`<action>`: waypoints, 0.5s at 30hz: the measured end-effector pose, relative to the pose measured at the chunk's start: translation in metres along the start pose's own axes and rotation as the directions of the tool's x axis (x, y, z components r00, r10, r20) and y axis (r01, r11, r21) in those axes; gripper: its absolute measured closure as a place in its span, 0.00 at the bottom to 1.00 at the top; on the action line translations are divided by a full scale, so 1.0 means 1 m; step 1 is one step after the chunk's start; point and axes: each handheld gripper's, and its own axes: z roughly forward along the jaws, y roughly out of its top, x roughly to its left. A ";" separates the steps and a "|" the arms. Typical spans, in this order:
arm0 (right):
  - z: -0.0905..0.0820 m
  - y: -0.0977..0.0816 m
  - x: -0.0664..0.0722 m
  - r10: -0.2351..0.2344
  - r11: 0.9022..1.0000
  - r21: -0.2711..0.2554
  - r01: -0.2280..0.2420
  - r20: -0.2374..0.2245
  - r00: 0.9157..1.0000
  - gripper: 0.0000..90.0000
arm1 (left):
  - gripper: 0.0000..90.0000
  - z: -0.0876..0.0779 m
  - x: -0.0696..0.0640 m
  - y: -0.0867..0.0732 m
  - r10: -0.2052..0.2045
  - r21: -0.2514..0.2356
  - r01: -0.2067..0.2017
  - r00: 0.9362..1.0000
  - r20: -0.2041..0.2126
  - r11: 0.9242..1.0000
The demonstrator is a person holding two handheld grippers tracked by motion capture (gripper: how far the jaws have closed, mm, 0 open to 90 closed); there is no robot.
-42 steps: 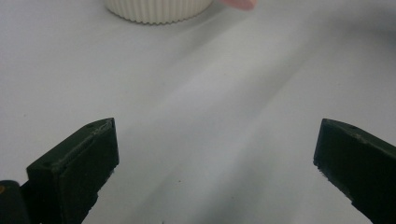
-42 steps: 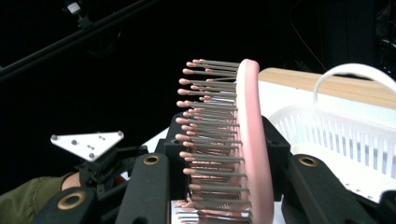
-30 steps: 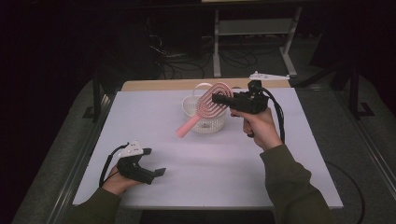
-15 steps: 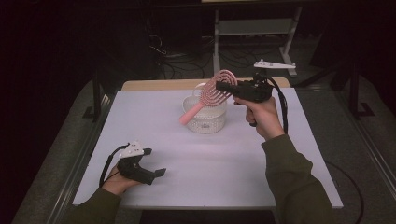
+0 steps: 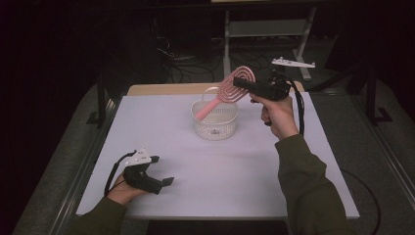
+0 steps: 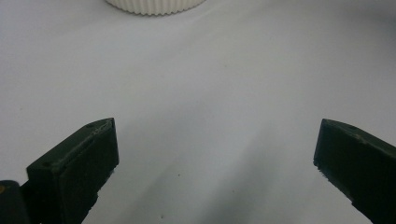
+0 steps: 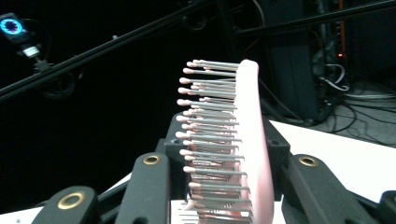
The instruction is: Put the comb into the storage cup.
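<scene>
My right gripper (image 5: pixel 241 83) is shut on the round head of a pink hairbrush (image 5: pixel 230 92), held in the air above the far right of a white slatted basket (image 5: pixel 215 126). The brush's handle slants down to the left over the basket's rim; I cannot tell whether it touches. In the right gripper view the bristles (image 7: pixel 210 140) point left between the jaws of the right gripper (image 7: pixel 229 184). My left gripper (image 5: pixel 161 171) rests on the white table (image 5: pixel 235 181) at the near left, open. Nothing lies between the jaws of the left gripper (image 6: pixel 217 158), and the basket (image 6: pixel 154 5) stands ahead.
The white surface spreads wide around the basket, with a wooden strip (image 5: pixel 161 89) along its far edge. Beyond it are a metal stand (image 5: pixel 264 29) and floor cables (image 5: pixel 181 56) in the dark. Grey ledges run along both sides of the table.
My right hand has carried the brush up and away toward the far right, so the handle now hangs over the basket instead of left of it. The left gripper has stayed put.
</scene>
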 end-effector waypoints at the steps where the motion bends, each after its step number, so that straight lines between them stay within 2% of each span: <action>1: 0.000 0.000 -0.001 0.003 1.000 -0.002 -0.003 0.005 1.000 0.70 | 0.00 0.000 0.000 0.000 -0.001 -0.001 0.001 1.000 0.000 1.000; 6: 0.001 -0.001 -0.010 0.011 1.000 -0.009 -0.011 0.043 0.999 0.70 | 0.00 0.000 0.000 0.000 -0.002 -0.005 0.002 1.000 0.004 1.000; 15: 0.012 -0.010 -0.015 0.023 1.000 -0.009 -0.023 0.079 0.997 0.70 | 0.00 0.000 0.000 0.000 0.002 -0.002 -0.002 1.000 0.008 1.000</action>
